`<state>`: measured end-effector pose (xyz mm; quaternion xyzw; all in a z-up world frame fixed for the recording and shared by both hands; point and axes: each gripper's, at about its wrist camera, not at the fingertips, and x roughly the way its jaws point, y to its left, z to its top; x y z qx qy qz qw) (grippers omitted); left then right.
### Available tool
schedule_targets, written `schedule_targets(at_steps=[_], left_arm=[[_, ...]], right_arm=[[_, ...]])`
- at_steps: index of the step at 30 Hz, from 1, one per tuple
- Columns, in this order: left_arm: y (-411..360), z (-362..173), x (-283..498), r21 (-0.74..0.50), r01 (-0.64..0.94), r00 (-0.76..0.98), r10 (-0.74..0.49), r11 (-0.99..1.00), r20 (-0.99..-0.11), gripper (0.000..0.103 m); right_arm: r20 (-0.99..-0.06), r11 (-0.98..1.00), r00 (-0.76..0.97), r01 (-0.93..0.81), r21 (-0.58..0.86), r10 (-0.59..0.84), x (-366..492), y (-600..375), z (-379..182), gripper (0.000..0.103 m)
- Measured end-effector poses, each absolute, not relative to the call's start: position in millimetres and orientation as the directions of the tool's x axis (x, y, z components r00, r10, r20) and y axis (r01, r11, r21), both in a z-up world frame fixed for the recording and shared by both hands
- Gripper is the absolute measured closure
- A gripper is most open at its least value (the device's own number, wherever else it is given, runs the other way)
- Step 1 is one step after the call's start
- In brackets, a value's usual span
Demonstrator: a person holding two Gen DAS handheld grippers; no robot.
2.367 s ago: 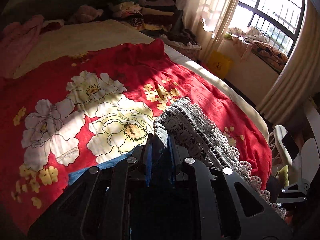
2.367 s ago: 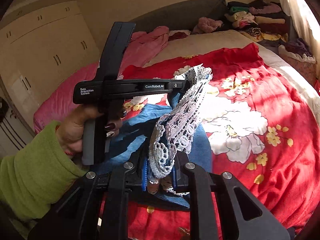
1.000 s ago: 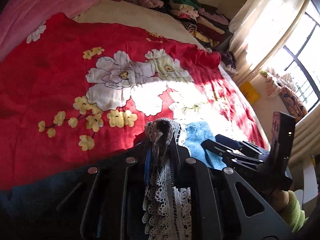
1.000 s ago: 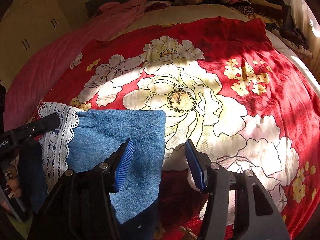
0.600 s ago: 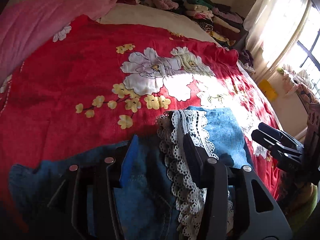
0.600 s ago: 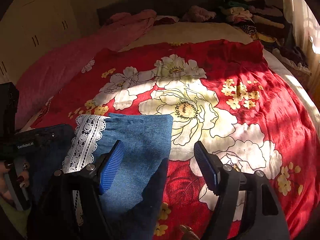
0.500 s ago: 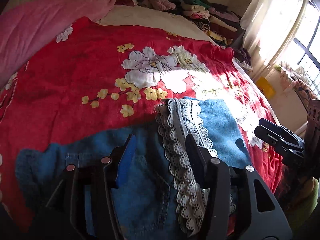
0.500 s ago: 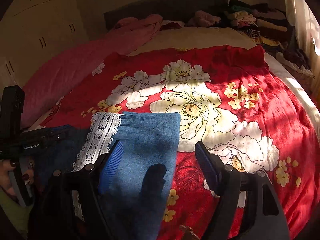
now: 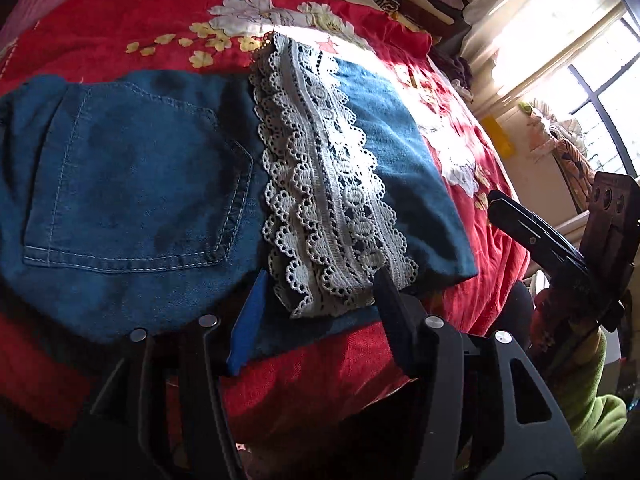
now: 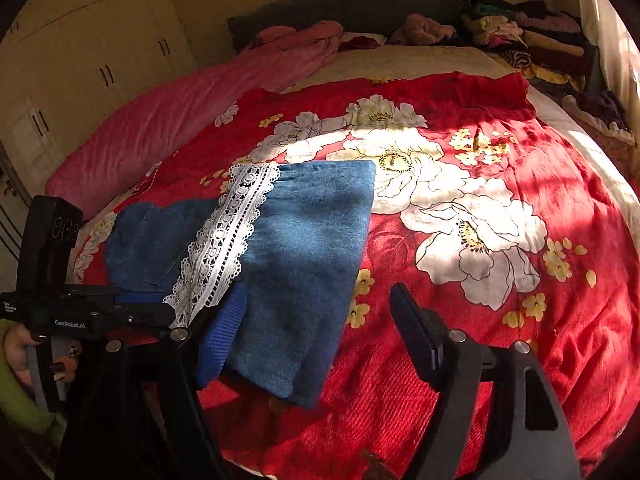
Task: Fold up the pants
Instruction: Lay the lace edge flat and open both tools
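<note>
Blue denim pants lie folded on the red flowered bedspread, the leg end with its white lace hem laid over the seat with the back pocket. They also show in the right wrist view, lace hem at left. My left gripper is open and empty, just short of the lace hem's near edge. My right gripper is open and empty, above the near edge of the folded denim. The right gripper also shows in the left wrist view, the left in the right wrist view.
A pink blanket lies along the bed's left side. Piles of folded clothes sit at the head of the bed on the right. Cream wardrobes stand left; a curtained window is right.
Both grippers carried the lace hem over the pants, let it go and opened. Since half a second ago both have drawn back toward the near edge.
</note>
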<state>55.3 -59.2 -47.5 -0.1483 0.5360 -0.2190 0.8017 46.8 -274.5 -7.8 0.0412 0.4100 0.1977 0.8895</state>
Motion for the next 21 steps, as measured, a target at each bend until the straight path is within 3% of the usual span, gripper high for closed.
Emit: schedule_targets(at_steps=[2, 3, 4, 5, 10, 14, 15, 21], left_arm=[[-65, -52, 59, -0.497, 0.175, 0.339, -0.526, 0.85, -0.78, 0.038], [-69, -52, 61, -0.481, 0.178, 0.356, -0.512, 0.858, -0.782, 0.044], [-71, -53, 62, -0.465, 0.181, 0.371, -0.498, 0.867, -0.784, 0.06], [-73, -52, 62, -0.459, 0.188, 0.371, -0.496, 0.868, -0.786, 0.098], [-68, -27, 44, -0.374, 0.288, 0.412, -0.467, 0.882, -0.783, 0.096], [-65, -45, 47, -0.347, 0.259, 0.374, -0.425, 0.901, -0.824, 0.078], [-65, -48, 47, -0.346, 0.255, 0.371, -0.421, 0.903, -0.828, 0.077], [-70, -48, 45, -0.302, 0.287, 0.385, -0.398, 0.909, -0.833, 0.074]], right_arm=[[-0.716, 0.919, 0.583, -0.314, 0.238, 0.385, 46, -274, -10, 0.03], [-0.718, 0.921, 0.583, -0.311, 0.237, 0.381, 47, -275, -10, 0.03], [-0.718, 0.922, 0.584, -0.31, 0.234, 0.378, 46, -274, -10, 0.03], [-0.718, 0.922, 0.585, -0.312, 0.232, 0.378, 45, -274, -9, 0.03], [-0.705, 0.901, 0.581, -0.384, 0.203, 0.407, 37, -257, -1, 0.03], [-0.74, 0.887, 0.543, -0.433, 0.159, 0.398, 38, -232, -14, 0.032], [-0.749, 0.883, 0.532, -0.445, 0.151, 0.396, 38, -227, -18, 0.033], [-0.866, 0.914, 0.408, -0.387, 0.122, 0.288, 51, -228, -68, 0.04]])
